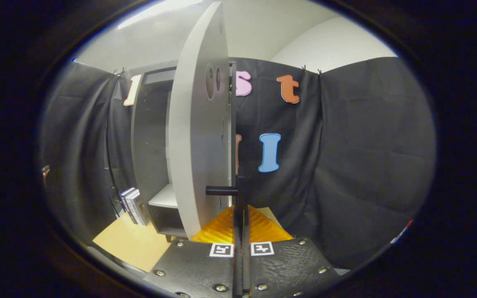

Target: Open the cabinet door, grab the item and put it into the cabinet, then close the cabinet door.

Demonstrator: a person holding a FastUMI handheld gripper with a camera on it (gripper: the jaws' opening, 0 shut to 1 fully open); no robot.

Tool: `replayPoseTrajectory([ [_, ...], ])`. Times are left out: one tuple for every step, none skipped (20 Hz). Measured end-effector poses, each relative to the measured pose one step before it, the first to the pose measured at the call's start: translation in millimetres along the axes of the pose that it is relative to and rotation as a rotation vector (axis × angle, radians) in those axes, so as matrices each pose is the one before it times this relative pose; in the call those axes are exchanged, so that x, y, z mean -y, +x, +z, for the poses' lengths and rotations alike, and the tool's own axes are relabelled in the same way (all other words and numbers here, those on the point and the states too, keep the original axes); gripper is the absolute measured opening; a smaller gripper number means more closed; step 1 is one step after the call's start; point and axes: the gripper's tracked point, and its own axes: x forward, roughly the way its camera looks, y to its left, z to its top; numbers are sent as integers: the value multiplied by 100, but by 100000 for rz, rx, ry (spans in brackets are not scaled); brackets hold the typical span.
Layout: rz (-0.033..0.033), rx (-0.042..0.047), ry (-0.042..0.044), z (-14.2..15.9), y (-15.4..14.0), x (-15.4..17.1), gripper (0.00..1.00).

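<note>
1. We see a small stack of boxed items with dark and white spines (pixel 134 205) standing upright on the pale wooden desk (pixel 133 244), just left of the cabinet's foot.
2. The tall grey cabinet (pixel 149 145) stands against the black cloth wall, its inside dark, with a white shelf (pixel 165 197) low within.
3. The light grey cabinet door (pixel 199 136) is swung open, edge-on to us, and blocks part of the cabinet's mouth.
4. A black bar handle (pixel 221 191) juts from the door's lower edge.
5. Our gripper (pixel 242 207) has its jaws pressed nearly together, narrow, around the handle's upright part just ahead.
</note>
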Motion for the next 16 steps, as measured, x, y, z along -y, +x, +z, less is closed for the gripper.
replayPoseTrajectory([
  [256,-128,77,-4,72,188,1],
  [172,-289,438,-66,118,66,1],
  [-400,-275,242,-64,-220,98,1],
  [-1466,-461,-1146,-381,-188,259,1],
  [-2105,-145,-1914,-384,-363,147,1],
  [-3305,43,-2077,-240,-529,486,1],
  [-4836,-248,-2281,-358,-753,887,1],
  [-5125,87,-2200,-317,-593,791,1],
  [-4987,-590,-1717,-487,-502,771,1],
  [-4385,-965,-379,-466,-911,321,1],
  [-2600,-845,1276,-288,-957,93,1],
  [-2931,-703,1895,-114,-920,-94,1],
  [-2278,-456,1403,-174,-931,-238,1],
  [-1595,-372,1465,-198,-920,-443,1],
  [-364,129,1639,-32,-1052,-925,1],
  [552,-192,1256,-293,-882,-1167,1],
])
